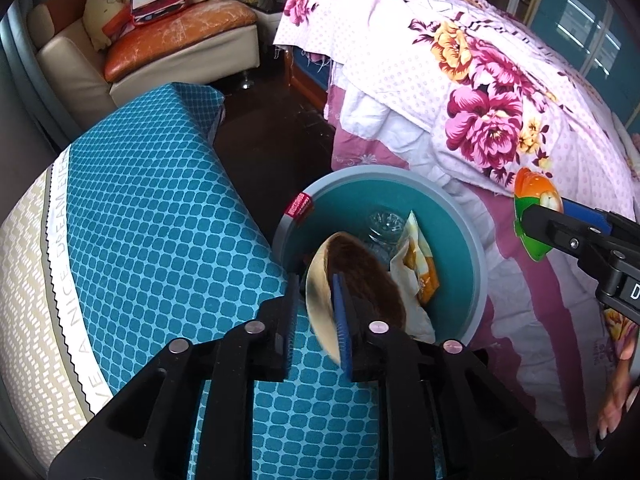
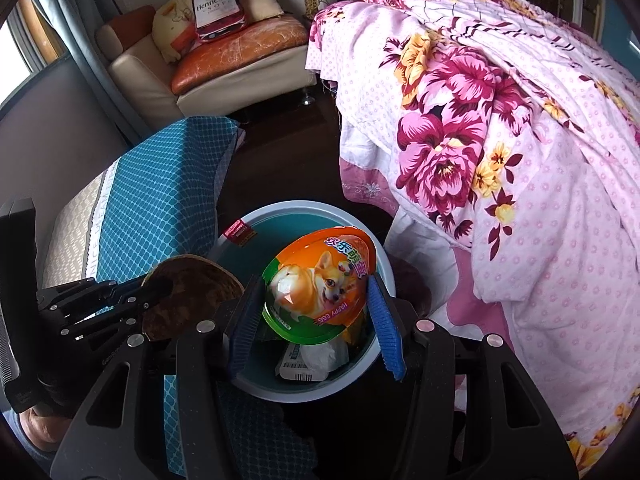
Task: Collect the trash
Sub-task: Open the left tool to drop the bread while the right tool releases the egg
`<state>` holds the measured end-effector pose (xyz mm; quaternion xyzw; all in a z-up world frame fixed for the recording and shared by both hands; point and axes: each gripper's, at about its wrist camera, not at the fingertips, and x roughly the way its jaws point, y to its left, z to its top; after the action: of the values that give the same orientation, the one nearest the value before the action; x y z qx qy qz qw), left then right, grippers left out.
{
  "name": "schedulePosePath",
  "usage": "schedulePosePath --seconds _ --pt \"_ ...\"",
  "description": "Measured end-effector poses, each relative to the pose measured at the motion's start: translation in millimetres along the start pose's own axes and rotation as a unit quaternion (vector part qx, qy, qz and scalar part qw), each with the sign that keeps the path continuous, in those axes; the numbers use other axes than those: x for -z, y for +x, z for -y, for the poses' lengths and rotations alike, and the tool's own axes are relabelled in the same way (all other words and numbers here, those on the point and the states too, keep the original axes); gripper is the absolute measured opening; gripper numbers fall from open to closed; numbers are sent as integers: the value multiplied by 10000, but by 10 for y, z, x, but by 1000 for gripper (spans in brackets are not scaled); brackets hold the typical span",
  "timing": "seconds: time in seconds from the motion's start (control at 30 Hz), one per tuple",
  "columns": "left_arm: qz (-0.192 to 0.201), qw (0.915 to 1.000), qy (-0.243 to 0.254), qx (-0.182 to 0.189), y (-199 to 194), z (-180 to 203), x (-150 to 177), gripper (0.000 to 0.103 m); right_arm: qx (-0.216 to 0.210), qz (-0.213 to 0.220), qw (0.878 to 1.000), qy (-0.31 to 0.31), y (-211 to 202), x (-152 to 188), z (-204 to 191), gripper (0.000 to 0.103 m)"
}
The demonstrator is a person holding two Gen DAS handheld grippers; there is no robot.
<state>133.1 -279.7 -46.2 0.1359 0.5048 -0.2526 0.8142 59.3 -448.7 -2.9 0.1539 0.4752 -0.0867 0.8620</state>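
Note:
A teal round bin [image 1: 478,240] [image 2: 384,264] with a grey rim stands on the dark floor and holds a clear bottle [image 1: 384,226] and wrappers [image 1: 420,272]. My left gripper [image 1: 316,284] [image 2: 160,286] hangs over its near left rim. A brown shell-like bowl piece [image 1: 360,276] [image 2: 192,296] sits between its jaws, resting against the right blue pad, with a gap to the left pad. My right gripper [image 2: 314,284] [image 1: 536,224] is above the bin, shut on an orange and green egg-shaped package [image 2: 320,280] [image 1: 534,196] with a dog picture.
A bed with a pink floral quilt [image 1: 480,100] [image 2: 500,140] borders the bin on the right. A teal patterned mattress [image 1: 160,220] [image 2: 160,200] lies close on the left. A cream sofa with cushions [image 1: 160,52] stands at the back. A hand [image 1: 616,400] shows at the right edge.

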Motion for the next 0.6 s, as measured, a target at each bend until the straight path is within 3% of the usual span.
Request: schedulePosePath --seconds 0.03,0.1,0.13,0.6 --pt "23 10000 -12 -23 -13 -13 1 52 6 -4 10000 1 -2 -5 1 50" --pt "156 9998 -58 -110 -65 -43 10 82 13 -15 10000 2 -3 -9 -2 50" --pt "252 9995 -68 -181 -99 -58 20 86 13 -19 10000 1 -2 -10 -5 50" --pt "171 9986 -380 -336 -239 -383 171 92 1 -178 9998 -113 78 -18 -154 51"
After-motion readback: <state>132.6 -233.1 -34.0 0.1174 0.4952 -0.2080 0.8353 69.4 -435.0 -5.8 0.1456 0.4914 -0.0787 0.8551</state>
